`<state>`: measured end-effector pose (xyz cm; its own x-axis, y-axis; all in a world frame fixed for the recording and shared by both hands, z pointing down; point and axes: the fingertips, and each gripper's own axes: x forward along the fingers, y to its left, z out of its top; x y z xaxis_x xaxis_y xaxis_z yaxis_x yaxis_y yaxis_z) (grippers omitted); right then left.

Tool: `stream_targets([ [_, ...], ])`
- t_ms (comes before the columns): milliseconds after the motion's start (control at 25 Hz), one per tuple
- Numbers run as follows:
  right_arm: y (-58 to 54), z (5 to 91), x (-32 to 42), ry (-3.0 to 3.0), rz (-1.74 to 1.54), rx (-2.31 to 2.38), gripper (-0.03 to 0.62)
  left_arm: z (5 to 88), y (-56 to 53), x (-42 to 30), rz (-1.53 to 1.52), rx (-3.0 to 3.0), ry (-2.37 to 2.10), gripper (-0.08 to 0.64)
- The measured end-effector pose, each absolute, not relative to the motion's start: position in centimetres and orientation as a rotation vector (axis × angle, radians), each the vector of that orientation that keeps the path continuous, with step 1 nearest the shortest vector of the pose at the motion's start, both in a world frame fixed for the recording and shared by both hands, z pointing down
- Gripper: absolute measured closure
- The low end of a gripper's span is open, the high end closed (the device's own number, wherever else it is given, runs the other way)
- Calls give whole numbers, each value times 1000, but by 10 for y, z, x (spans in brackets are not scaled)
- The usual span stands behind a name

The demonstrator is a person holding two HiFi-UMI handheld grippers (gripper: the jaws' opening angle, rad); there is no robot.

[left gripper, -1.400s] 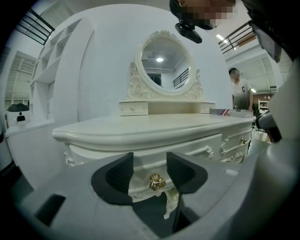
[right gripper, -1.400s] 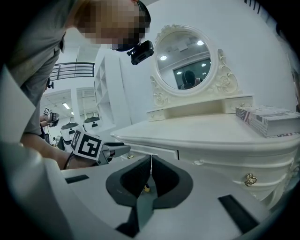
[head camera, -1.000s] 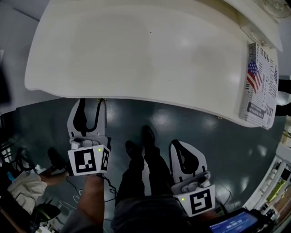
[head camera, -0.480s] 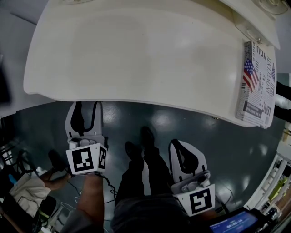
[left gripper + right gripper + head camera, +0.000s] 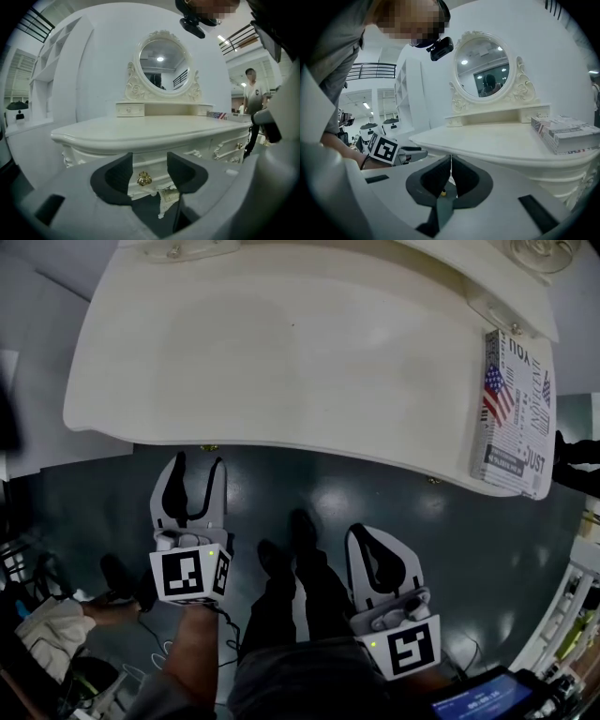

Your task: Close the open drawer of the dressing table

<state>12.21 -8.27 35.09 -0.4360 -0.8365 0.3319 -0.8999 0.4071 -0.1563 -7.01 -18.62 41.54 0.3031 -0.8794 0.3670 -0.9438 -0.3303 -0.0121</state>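
Left claw (image 5: pixel 149 161): one, jaws spread apart, gripping nothing.
Right claw (image 5: pixel 450 161): one, jaws pressed together and empty, held over the dark floor (image 5: pixel 450 549).
Dressing table (image 5: pixel 281 362): one, white, with one oval mirror (image 5: pixel 162 63) at its back.
Drawer (image 5: pixel 152 167): front sits under the table's front edge, framed between the left claw's jaws but untouched; how far out it stands cannot be told.
Gold knobs (image 5: pixel 208 447): two under the front edge, one just ahead of the left claw.
Books (image 5: pixel 514 418): one flag-printed stack on the table's right end.
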Motion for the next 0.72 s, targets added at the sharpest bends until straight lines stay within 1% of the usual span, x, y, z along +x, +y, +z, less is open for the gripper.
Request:
stream_targets([
  [240,-76,317,103,-2512,368,1530,577,362,-145,-61,342,2398,-1651,321],
  [400,-72,266,85,-2566,276,1586,577,303,-110,-53,273,2474,-1604,321],
  [560,-83,221,62,-2652,146,1627,577,247,-101,-50,125,2546,-1599,324],
  [640,-77,208,52,-2645,103,1637,577,222,-88,-56,75,2569,-1622,333],
  [720,-67,196,41,-2632,67,1646,577,199,-74,-72,40,2579,-1684,366],
])
